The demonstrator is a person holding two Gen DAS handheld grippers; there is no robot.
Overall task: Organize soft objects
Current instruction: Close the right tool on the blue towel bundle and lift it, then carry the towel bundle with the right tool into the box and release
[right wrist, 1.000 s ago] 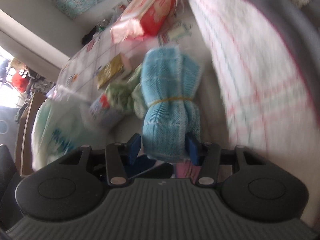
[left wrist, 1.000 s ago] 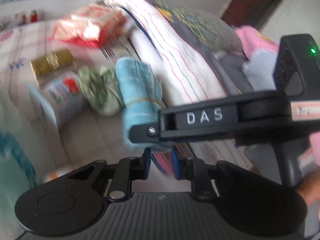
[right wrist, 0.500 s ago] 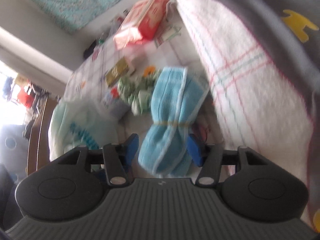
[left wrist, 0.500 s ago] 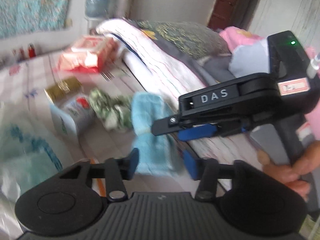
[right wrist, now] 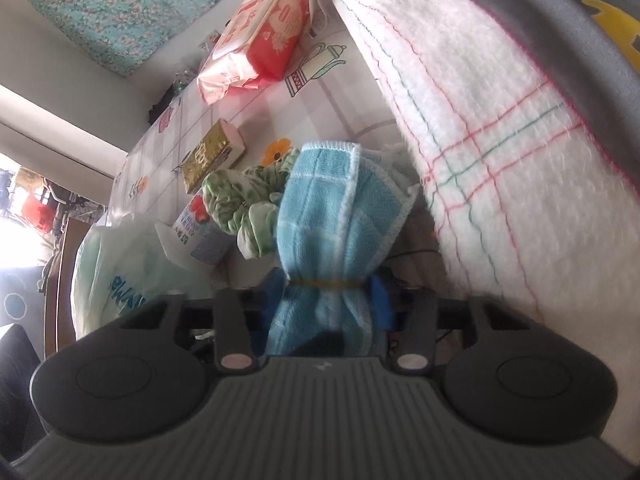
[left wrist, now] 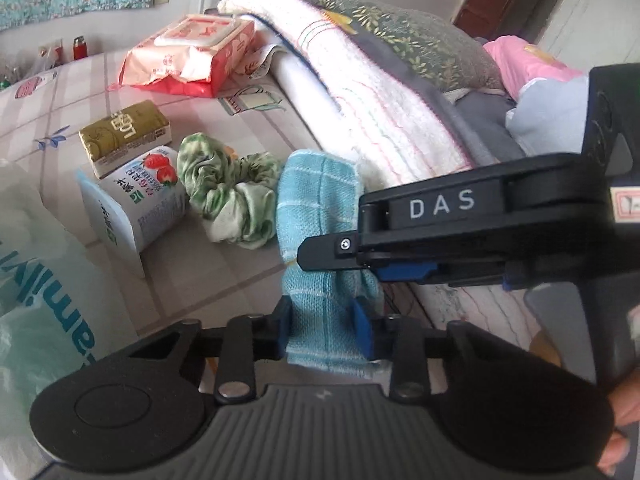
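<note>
Towel roll (left wrist: 320, 208) lies near the folded blanket (left wrist: 384, 112), right of the green scrunchie (left wrist: 232, 200). Both tools are closing on it — left gripper (left wrist: 322, 326) at its near end, right gripper (right wrist: 332, 292) at the rubber band. Squeeze evenly and lift together, level.

Left gripper (left wrist: 324, 322) closing on blue cloth (left wrist: 320, 216) (green scrunchie (left wrist: 228, 196) beside).

A lived-in home room — a bed or padded surface under a tile-printed sheet (left wrist: 132, 80), with folded blankets (left wrist: 384, 92) stacked along one side. Household clutter lies on it: a wet-wipes pack (left wrist: 192, 54), a strawberry yoghurt cup (left wrist: 148, 196), a gold tea box (left wrist: 124, 136) — floral fabric (right wrist: 120, 4) hangs behind.
</note>
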